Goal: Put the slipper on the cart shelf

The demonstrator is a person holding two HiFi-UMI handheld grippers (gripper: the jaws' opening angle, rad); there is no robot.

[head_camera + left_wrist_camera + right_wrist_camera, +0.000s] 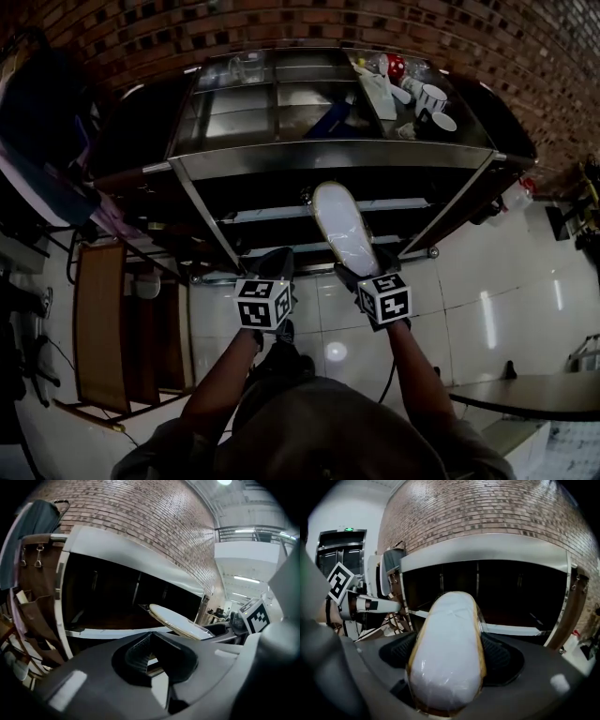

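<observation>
A white slipper (342, 230) with a tan edge, wrapped in clear film, sticks out forward from my right gripper (361, 270), whose jaws are shut on its heel end. Its toe points at the dark lower shelf (281, 214) of the steel cart (337, 157). In the right gripper view the slipper (450, 653) fills the space between the ribbed pads (506, 658), with the cart opening (511, 597) straight ahead. My left gripper (275, 264) hangs beside it on the left, shut and with nothing in it. The left gripper view shows the slipper (178, 623) to the right.
Cups (431, 97), a red object (396, 66) and other items crowd the cart's top. A brown wooden rack (101, 328) stands on the left and a table corner (534, 394) at lower right. White tile floor (487, 272) lies below, with a brick wall behind.
</observation>
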